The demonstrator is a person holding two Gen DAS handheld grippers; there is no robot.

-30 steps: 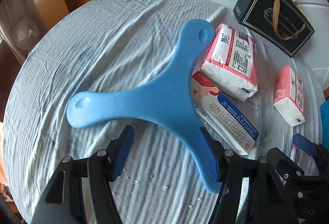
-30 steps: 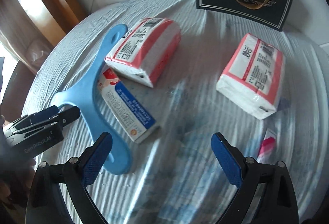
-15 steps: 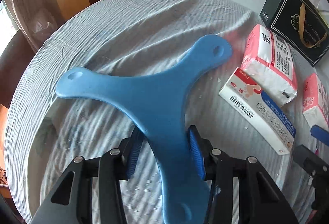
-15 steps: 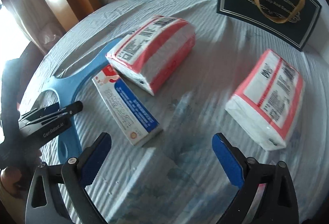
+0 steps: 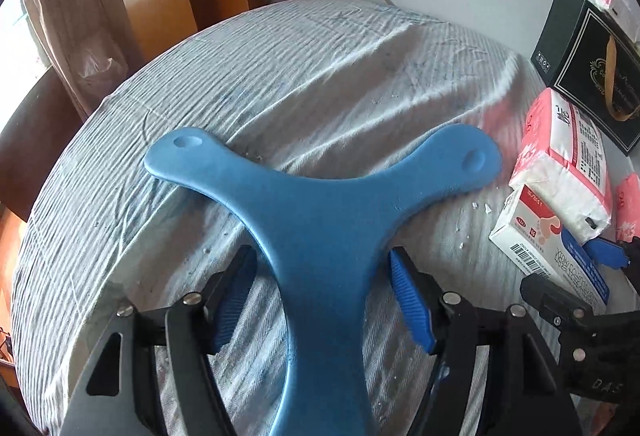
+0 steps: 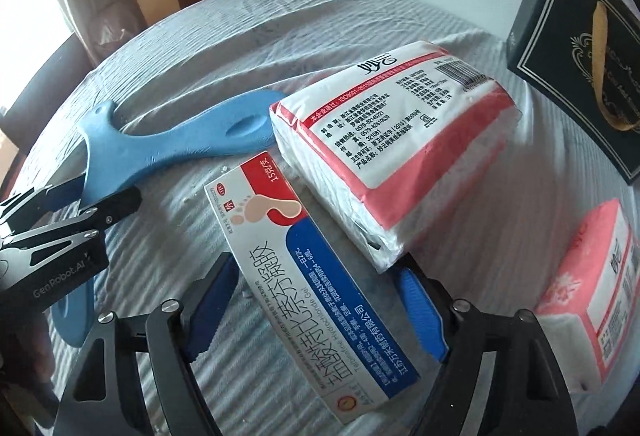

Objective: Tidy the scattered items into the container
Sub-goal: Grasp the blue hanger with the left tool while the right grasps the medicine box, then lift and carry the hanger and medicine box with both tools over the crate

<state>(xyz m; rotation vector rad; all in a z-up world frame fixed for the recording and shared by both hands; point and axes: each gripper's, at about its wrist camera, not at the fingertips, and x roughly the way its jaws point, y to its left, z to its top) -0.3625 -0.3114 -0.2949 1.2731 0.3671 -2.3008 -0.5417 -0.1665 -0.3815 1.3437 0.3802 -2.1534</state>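
Wooden panelling and a pale curtain fill the upper left of both views, behind a round table [image 5: 320,48] under a wrinkled blue-grey striped cloth. In the left wrist view, the left gripper [image 5: 324,300] sits at lower centre, its jaws partly spread on either side of one leg of the blue three-armed foam piece [image 5: 316,212]; the pads look just clear of the leg, not clamped on it. Moving right, the white ointment box [image 6: 304,284] lies lengthwise between the wide-spread jaws of the right gripper [image 6: 316,312], which holds nothing. A pink-and-white tissue pack [image 6: 396,152] touches the box's far end, a second tissue pack [image 6: 596,304] sits at lower right, and the black gift bag [image 6: 580,36], presumably the container, stands at upper right with something pale already inside. My worry: the foam piece is broad and floppy, so a grip on one leg may let it swing and sweep the box, or catch on the bag's narrow mouth.
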